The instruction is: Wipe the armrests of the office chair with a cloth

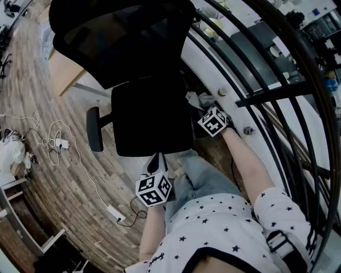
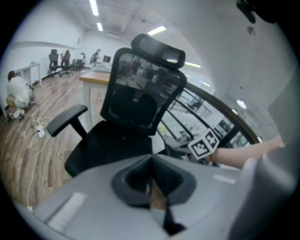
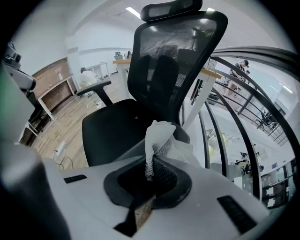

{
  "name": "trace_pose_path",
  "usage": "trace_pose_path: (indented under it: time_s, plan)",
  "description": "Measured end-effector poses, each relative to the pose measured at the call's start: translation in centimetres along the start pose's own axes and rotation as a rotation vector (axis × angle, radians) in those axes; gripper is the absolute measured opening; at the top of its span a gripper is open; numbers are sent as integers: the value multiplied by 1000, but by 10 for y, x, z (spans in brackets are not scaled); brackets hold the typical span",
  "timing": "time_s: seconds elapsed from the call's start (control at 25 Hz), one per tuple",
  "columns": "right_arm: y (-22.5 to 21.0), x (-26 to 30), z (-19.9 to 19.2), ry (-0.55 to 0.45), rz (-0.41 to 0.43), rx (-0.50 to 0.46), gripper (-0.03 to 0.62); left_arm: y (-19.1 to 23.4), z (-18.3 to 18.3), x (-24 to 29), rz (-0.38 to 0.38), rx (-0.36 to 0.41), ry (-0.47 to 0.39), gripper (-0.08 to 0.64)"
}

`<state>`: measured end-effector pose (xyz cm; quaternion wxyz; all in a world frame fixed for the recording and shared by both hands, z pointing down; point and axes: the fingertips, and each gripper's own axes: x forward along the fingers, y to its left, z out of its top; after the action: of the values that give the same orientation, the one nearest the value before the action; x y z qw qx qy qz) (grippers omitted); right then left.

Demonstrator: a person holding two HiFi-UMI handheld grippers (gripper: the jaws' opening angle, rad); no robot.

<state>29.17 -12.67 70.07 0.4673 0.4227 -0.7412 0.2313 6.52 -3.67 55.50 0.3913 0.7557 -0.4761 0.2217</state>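
Cloth sits clamped in the fingers of the right gripper at the right side of the chair, forearm stretched forward. The left gripper hovers before the seat, fingers together and empty, apart from the left armrest.

We are in an open-plan office, on an upper level. A mesh-backed office chair stands at our 12 o'clock on a wood-plank floor. A wooden-topped desk sits at 11 o'clock. Cables and a power strip trail between 8 and 9 o'clock. A curved black railing sweeps from 1 to 4 o'clock above a lower level. In the left gripper view we see ceiling strip lights and more chairs far off.
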Motion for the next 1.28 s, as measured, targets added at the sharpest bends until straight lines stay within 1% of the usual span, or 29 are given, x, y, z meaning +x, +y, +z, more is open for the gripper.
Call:
trace_pose_path:
  time_s: [0.64, 1.28]
  plan:
    - [50, -19, -35, 2, 4, 6, 28, 3, -43, -37, -14, 7, -3, 5]
    - [81, -34, -52, -4, 4, -3, 28, 4, -72, -64, -17, 1, -6, 5]
